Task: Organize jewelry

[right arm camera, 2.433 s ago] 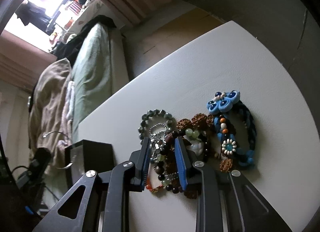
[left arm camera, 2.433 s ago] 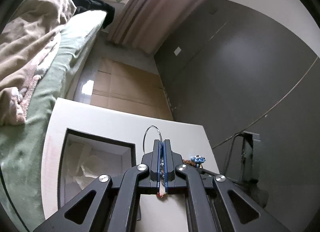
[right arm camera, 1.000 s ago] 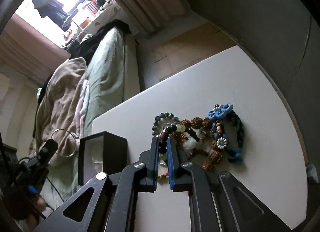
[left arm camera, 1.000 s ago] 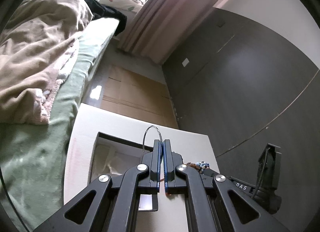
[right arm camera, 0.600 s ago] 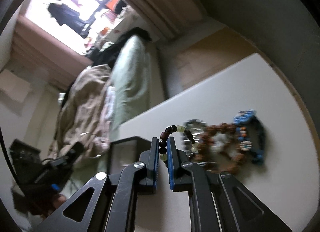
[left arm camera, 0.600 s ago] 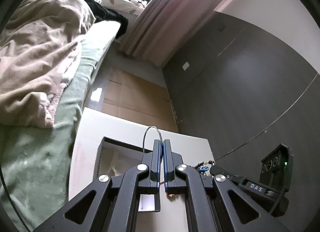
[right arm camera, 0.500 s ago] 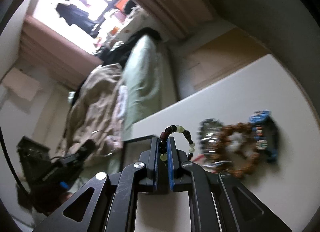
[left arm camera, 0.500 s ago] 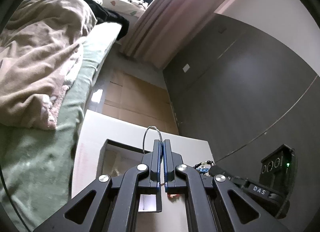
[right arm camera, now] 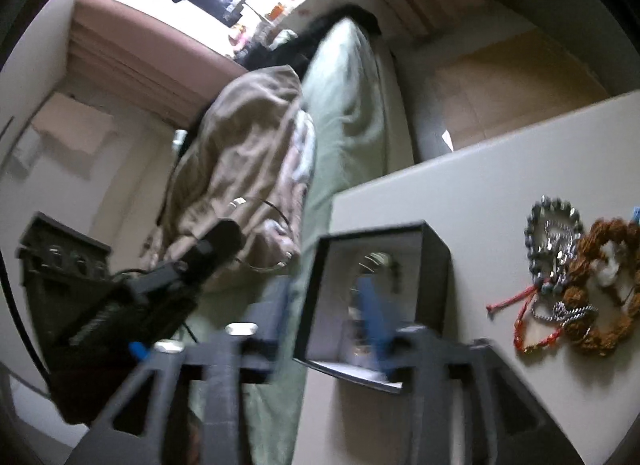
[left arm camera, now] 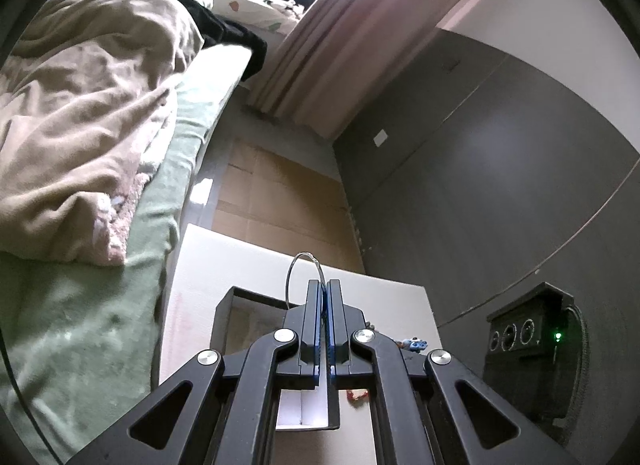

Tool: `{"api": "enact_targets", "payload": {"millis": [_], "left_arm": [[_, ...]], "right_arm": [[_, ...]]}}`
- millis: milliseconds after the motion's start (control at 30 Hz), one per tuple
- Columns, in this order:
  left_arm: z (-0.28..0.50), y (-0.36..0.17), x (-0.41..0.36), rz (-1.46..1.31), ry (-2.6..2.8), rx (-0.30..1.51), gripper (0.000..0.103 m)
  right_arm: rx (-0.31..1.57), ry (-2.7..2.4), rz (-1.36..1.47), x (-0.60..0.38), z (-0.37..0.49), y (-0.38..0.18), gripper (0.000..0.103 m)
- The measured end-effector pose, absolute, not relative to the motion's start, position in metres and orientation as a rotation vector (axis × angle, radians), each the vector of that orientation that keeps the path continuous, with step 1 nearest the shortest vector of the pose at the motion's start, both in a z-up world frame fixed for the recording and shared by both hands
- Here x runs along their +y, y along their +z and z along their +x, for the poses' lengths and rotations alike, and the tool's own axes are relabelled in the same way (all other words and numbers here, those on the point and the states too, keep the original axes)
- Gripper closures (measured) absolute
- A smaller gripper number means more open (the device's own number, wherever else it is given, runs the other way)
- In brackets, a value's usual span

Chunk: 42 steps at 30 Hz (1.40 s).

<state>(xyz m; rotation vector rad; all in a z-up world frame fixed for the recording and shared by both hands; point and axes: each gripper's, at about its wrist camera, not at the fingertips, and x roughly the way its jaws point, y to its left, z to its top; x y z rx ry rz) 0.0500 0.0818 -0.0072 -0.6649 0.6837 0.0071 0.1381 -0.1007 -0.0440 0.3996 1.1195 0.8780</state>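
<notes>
right gripper [right arm camera: 324,305]: jaws just sprung wide over black box [right arm camera: 434,265], beaded bracelet apparently dropped in | left gripper [left arm camera: 323,297]: jaws still pinching wire bangle [left arm camera: 303,267] | next: bangle, then desk [right arm camera: 480,193] pile [right arm camera: 576,277]

Left wrist view: looks forward along jaws, high over tabletop [left arm camera: 224,261], facing bed [left arm camera: 92,113] and curtain. Right wrist view: motion-blurred, close over black box [right arm camera: 376,289], rolled, facing bed. Both share box, tabletop, bed; each shows the other device.
</notes>
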Motion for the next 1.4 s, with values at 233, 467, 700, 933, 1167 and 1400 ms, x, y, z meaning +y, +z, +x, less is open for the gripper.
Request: {"api": "enact_targets", "payload": {"millis": [233,467,700,933,1167,1400], "left_arm": [[0.056,-0.018,0.076,-0.659,0.006,0.750,0.102],[0.054,-0.028,0.072,-0.653,0.031,0.825,0.102],[0.051,-0.038,0.076,-0.667,0.110,0.908,0.067],[0.038,-0.029,0.076,-0.691,0.102,0.855,0.038],[0.041,-0.027,0.061,-0.674,0.065,0.842,0.038],[0.058,-0.025,0.028,-0.620,-0.008,0.820,0.040]], "right_arm": [[1.085,0.795,0.414,-0.135,0.148,-0.037,0.052],[1.076,0.710,0.408,-0.169,0.149,-0.033,0.051],[1.075,0.651,0.418,-0.200,0.145,-0.033,0.051],[1.079,0.609,0.428,-0.222,0.141,-0.036,0.050],[1.067,0.571,0.446,-0.241,0.141,-0.035,0.050],[1.060,0.502,0.463,-0.262,0.150,-0.032,0.050]]}}
